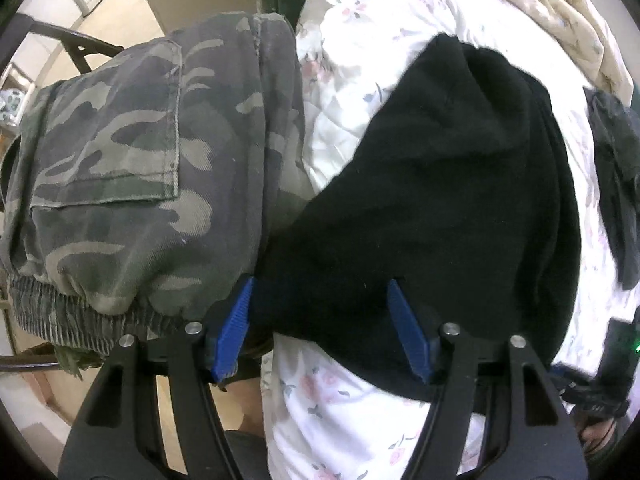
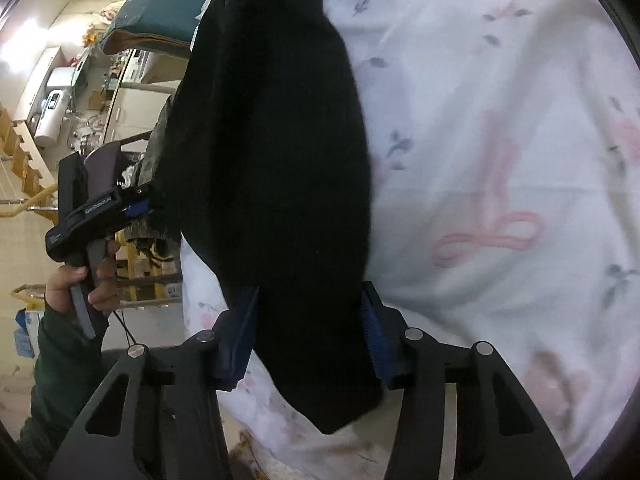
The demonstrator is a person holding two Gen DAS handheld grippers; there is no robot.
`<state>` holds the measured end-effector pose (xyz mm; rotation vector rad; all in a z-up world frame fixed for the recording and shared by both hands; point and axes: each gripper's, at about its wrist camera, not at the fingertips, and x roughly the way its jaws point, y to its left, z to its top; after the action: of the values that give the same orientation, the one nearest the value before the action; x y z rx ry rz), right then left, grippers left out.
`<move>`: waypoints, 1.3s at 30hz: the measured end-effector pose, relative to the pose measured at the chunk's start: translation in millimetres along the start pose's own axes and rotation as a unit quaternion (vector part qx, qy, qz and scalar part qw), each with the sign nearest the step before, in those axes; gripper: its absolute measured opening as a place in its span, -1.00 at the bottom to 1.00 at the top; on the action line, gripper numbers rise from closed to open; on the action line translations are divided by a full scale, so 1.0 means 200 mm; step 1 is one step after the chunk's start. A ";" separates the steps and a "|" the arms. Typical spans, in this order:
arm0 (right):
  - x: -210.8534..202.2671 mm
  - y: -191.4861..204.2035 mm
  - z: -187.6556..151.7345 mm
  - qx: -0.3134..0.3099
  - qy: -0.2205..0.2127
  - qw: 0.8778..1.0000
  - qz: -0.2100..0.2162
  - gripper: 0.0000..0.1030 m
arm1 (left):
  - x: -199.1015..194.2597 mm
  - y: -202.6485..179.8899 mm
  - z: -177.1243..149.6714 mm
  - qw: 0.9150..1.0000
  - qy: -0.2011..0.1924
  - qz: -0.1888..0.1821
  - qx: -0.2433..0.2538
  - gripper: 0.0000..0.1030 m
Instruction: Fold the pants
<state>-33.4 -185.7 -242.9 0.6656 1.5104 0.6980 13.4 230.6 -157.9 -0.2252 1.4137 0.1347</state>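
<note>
both the left claw (image 1: 320,330) and right claw (image 2: 310,334) stand apart, straddling the black pants (image 1: 440,200) without pinching

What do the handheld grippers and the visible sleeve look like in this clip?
Both are black handheld tools. The left gripper has ribbed blue pads on black linkage arms with silver pivot pins. The right gripper is built the same. Seen from the right wrist view, the left one shows white lettering, too small to read, and a grey grip. The hand holding it wears a dark green sleeve.

Left gripper (image 1: 320,322) points down, jaws apart — right gripper (image 2: 310,330) angled, jaws seemingly apart.
</note>
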 end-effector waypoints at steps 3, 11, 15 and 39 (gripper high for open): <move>0.06 -0.06 -0.03 0.038 -0.009 0.999 0.019 -0.03 | -0.03 0.06 0.03 0.999 -0.011 -0.030 -0.033 0.25; -0.03 -0.01 -0.05 -0.004 -0.026 1.000 0.006 -0.89 | 0.02 0.13 0.02 0.997 0.008 -0.041 -0.066 0.33; -0.20 0.03 -0.05 -0.016 -0.038 0.999 -0.013 -0.90 | 0.00 0.08 0.02 0.998 0.009 -0.033 -0.052 0.33; -0.67 -0.32 0.06 0.019 -0.024 0.986 -0.167 -0.90 | 0.23 -0.61 -0.46 0.993 0.087 -0.057 0.063 -0.79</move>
<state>-15.6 -329.3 -206.2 0.4394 1.5465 0.3960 -41.2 89.0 -207.4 -0.2166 1.5724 -0.0687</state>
